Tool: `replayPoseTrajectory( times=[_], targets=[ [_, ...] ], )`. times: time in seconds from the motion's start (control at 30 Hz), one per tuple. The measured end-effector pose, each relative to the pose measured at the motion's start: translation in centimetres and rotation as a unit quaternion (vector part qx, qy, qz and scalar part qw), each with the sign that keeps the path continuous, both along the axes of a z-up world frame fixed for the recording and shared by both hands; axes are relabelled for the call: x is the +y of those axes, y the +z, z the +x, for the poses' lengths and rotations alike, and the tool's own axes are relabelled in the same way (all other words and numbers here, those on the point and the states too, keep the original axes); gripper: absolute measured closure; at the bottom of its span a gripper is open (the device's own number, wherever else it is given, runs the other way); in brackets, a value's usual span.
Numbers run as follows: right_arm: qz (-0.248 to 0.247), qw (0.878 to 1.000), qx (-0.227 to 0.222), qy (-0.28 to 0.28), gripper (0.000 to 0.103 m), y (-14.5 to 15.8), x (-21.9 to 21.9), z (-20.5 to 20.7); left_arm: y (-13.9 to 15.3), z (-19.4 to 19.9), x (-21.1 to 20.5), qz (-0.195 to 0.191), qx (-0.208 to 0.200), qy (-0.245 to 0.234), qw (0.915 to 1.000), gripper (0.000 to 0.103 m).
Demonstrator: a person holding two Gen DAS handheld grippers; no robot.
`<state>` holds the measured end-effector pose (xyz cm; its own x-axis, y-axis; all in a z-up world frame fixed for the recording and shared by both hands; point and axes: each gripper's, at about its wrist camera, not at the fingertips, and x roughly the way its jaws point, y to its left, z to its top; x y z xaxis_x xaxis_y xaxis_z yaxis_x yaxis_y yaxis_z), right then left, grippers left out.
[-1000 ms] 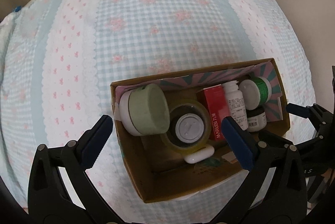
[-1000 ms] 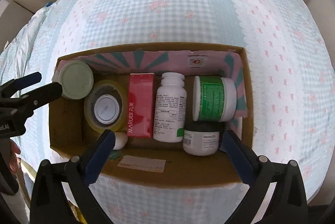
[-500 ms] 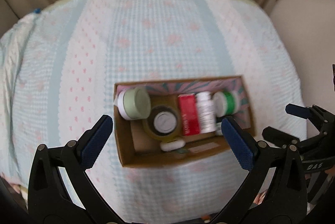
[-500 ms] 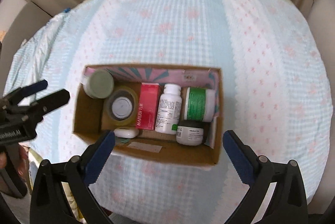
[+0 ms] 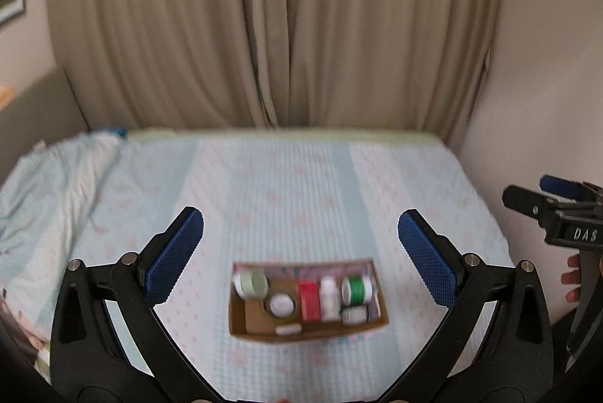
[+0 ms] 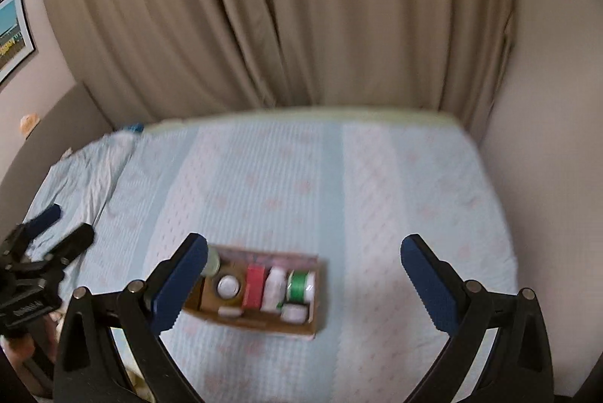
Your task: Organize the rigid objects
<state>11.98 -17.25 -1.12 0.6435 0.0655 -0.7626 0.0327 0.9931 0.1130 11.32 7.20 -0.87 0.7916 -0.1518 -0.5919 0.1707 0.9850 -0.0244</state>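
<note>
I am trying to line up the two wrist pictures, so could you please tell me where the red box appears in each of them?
Left wrist: the red box stands in the cardboard box, low and just right of centre.
Right wrist: the red box is low and left of centre, in the same cardboard box.
Shared landmark: the green-labelled jar, two places right of it.

Soft, dim, even light; both fisheye views bend at dark rims, and motion blur smears the bed (image 5: 301, 184) and curtain (image 6: 301, 26).
</note>
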Motion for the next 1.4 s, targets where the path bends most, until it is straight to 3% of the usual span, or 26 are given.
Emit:
replayPoseTrajectory(
  times=[0.17, 0.43, 1.4],
  targets=[
    [-0.012, 0.998, -0.055, -0.021, 0.001, 3.7, -0.8, -2.7, 3.1, -2.5, -1.0, 0.005, -0.057, 0.006, 0.9984, 0.000],
    [-0.051, 0.992, -0.109, -0.039, 0.001, 5.3, -0.6, -5.7, 3.1, -4.6, -1.7, 0.011, -0.067, 0.006, 0.9977, 0.000],
    [-0.045, 0.991, -0.116, -0.041, 0.001, 5.6, -1.1, -5.9, 3.1, -4.9, -1.7, 0.009, -0.070, 0.004, 0.9975, 0.000]
  ],
)
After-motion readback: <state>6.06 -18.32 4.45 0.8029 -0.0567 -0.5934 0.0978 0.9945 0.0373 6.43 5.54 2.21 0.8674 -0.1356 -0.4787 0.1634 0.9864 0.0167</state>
